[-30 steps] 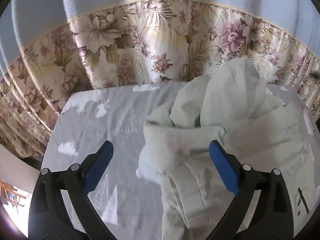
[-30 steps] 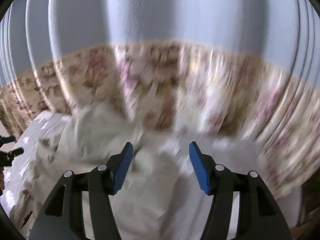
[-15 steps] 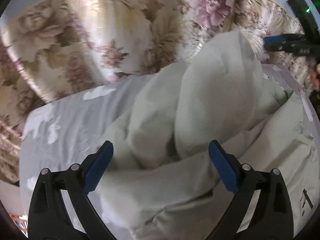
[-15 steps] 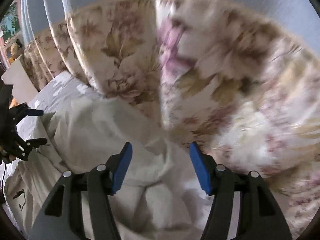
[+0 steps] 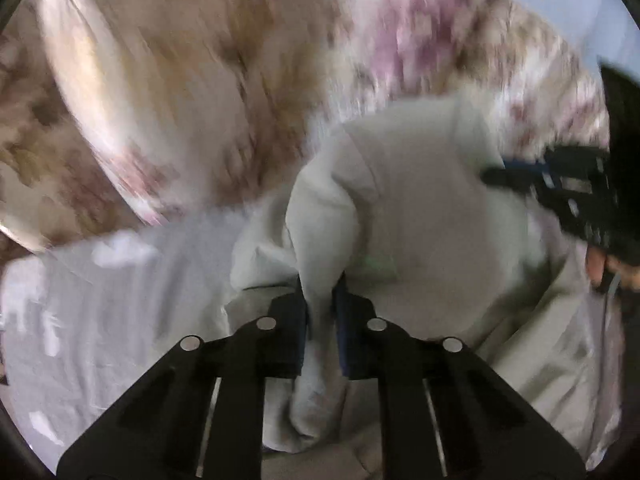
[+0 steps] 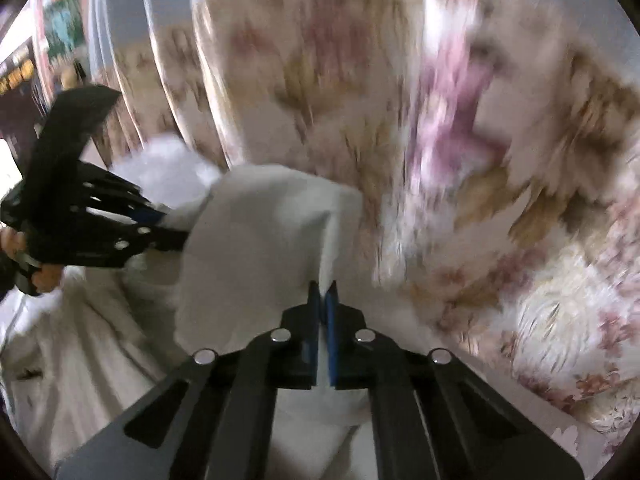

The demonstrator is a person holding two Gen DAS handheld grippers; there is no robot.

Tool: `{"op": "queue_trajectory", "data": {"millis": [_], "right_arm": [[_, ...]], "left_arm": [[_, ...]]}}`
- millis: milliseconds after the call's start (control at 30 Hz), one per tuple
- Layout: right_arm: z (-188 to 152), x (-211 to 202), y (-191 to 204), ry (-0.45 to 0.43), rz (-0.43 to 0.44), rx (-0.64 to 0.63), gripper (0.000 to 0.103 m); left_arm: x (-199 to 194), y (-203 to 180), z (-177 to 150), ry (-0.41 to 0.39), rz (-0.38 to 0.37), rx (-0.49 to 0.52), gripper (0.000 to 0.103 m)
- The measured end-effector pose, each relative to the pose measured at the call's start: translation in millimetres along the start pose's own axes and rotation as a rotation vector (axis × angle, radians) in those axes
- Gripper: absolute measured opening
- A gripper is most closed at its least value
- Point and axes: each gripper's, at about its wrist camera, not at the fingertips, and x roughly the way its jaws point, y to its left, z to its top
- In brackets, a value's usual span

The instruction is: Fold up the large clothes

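A large pale garment [image 5: 432, 216] was found heaped on a bed covered by a grey printed sheet [image 5: 100, 304], with a floral curtain [image 5: 168, 80] close behind. Both views were blurred by motion.

The left claw [image 5: 322, 300] had just been closing and was seen clamped on a thick bunched ridge of the garment, the cloth filling the gap between its blue pads [image 5: 342, 312]. The right claw [image 6: 323, 300] had likewise just been closing; its pads were nearly together, with a thin edge of the same garment [image 6: 260, 248] pinched between them. In the left wrist view the right claw [image 5: 516, 176] was seen at the far side of the raised hump, so the two grips were set well apart across the cloth.

The step in hand was judged to be the securing of two holds so that the garment could be lifted and spread. It was judged that the step would be done well if both clamps were kept firm, the cloth raised evenly and drawn taut between the claws, and the lift kept clear of the curtain. The left hold was noted as bulky; several layers may have been taken, and a shake-out might be required. The right hold was thin and slippage was considered possible.
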Motion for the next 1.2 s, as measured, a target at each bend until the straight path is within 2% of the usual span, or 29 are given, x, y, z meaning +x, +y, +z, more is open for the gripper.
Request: {"op": "queue_trajectory", "data": {"millis": [67,100,167,233,300,333,367,433,467,500,533,600,700,767,833,933,1000,1100,1133,1200], "right_arm": [[7,-32,10,-0.072,0.028,0.015,0.002],[9,-52,18,-0.105,0.049,0.016,0.002],[5,-86,39,-0.139,0.078,-0.01,0.002],[-12,-121,68,-0.138,0.103,-0.065,0.002],[-34,-142,90,-0.094,0.117,-0.119,0.002],[-54,-152,101,-0.024,0.13,-0.139,0.006],[-71,-155,104,0.026,0.137,-0.141,0.006],[-107,-164,104,0.103,0.056,-0.146,0.006],[-118,-166,99,0.121,0.022,-0.123,0.011],[-129,-171,91,0.13,-0.019,-0.075,0.017],[-134,-175,84,0.123,-0.043,-0.038,0.029],[-143,-183,72,0.068,-0.083,0.077,0.038],[-131,-179,79,0.007,-0.169,0.152,0.038],[-114,-176,88,-0.071,-0.109,0.214,0.04],[-96,-153,100,-0.091,-0.025,0.289,0.042],[-92,-114,125,-0.017,-0.088,0.232,0.041],[-107,-78,137,0.096,-0.177,0.169,0.041],[-138,-44,134,0.23,-0.304,0.097,0.038],[-147,-37,131,0.247,-0.306,0.094,0.037],[-157,-36,126,0.222,-0.309,0.107,0.037]], "left_arm": [[-36,-2,11,-0.064,-0.025,0.001,0.01],[-59,-5,15,-0.085,-0.066,0.001,0.01],[-93,-13,11,-0.102,-0.106,0.016,0.01],[-128,-28,-11,-0.096,-0.139,0.054,0.01],[-149,-42,-48,-0.068,-0.169,0.116,0.013],[-153,-49,-75,-0.037,-0.161,0.156,0.024],[-154,-49,-90,-0.017,-0.157,0.164,0.041],[-151,-38,-136,0.038,-0.139,0.146,0.063],[-149,-31,-154,0.048,-0.122,0.135,0.069],[-147,-21,-174,0.055,-0.088,0.117,0.071],[-145,-11,-187,0.065,-0.057,0.098,0.073],[-143,5,-201,0.068,-0.009,0.047,0.073],[-145,11,-198,0.021,0.045,-0.02,0.074],[-146,5,-190,-0.015,0.027,-0.038,0.08],[-139,-4,-182,-0.034,0.012,-0.042,0.083],[-113,-14,-177,-0.021,0.082,-0.032,0.083],[-92,-16,-180,-0.008,0.128,-0.034,0.081],[-64,-6,-192,0.029,0.188,-0.039,0.071],[-55,-4,-195,0.039,0.203,-0.034,0.071],[-43,-1,-197,0.039,0.217,-0.023,0.072]]}}
